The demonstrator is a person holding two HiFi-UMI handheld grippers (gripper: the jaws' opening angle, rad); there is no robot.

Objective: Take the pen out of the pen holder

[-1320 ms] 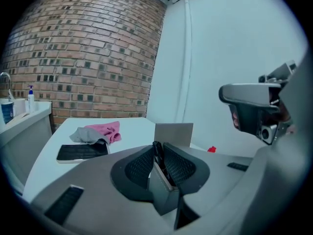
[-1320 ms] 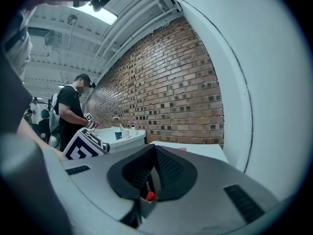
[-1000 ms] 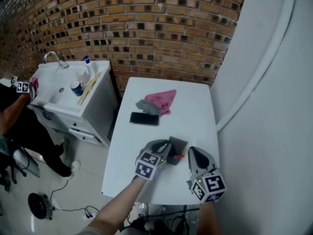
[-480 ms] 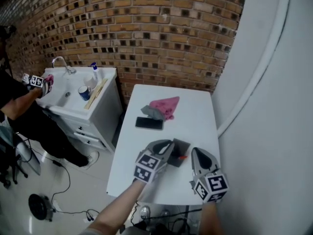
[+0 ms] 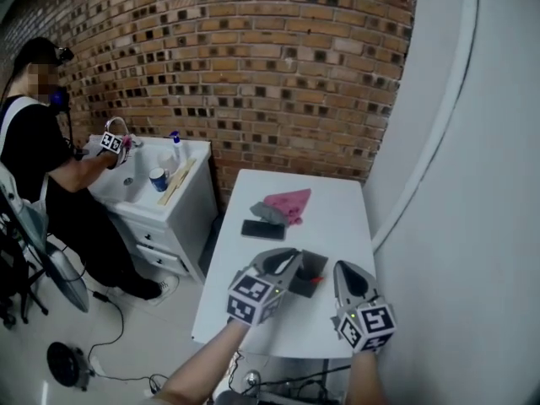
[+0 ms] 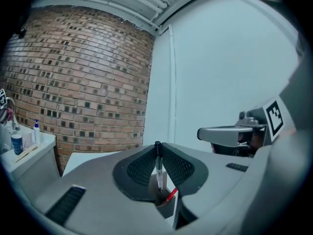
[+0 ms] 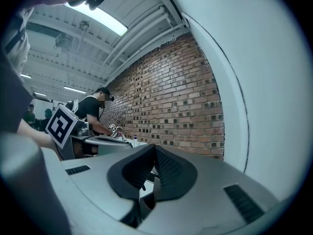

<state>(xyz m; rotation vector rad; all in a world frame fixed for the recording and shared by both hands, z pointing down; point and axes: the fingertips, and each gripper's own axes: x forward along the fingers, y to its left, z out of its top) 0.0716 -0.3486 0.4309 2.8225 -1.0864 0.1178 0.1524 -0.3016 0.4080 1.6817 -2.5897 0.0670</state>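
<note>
A black pen (image 6: 158, 173) stands upright between the pads of my left gripper (image 6: 158, 148), which is shut on it. Its tip hangs just above the dark pen holder (image 6: 166, 207), where a red pen (image 6: 169, 195) still leans. In the head view the left gripper (image 5: 285, 266) is at the left side of the pen holder (image 5: 309, 273), near the front of the white table (image 5: 337, 218). My right gripper (image 5: 344, 270) hovers just right of the holder. Its jaws (image 7: 154, 151) meet at the tips with nothing seen between them.
Farther back on the table lie a black phone (image 5: 262, 229), a grey cloth (image 5: 268, 213) and a pink cloth (image 5: 288, 203). A white sink cabinet (image 5: 160, 192) stands to the left, with a person (image 5: 42, 142) working at it. The brick wall is behind and a white wall is to the right.
The left gripper has lifted with the black pen at the holder, and the right gripper has risen a little. The head view has tilted up, bringing the person at the sink into view.
</note>
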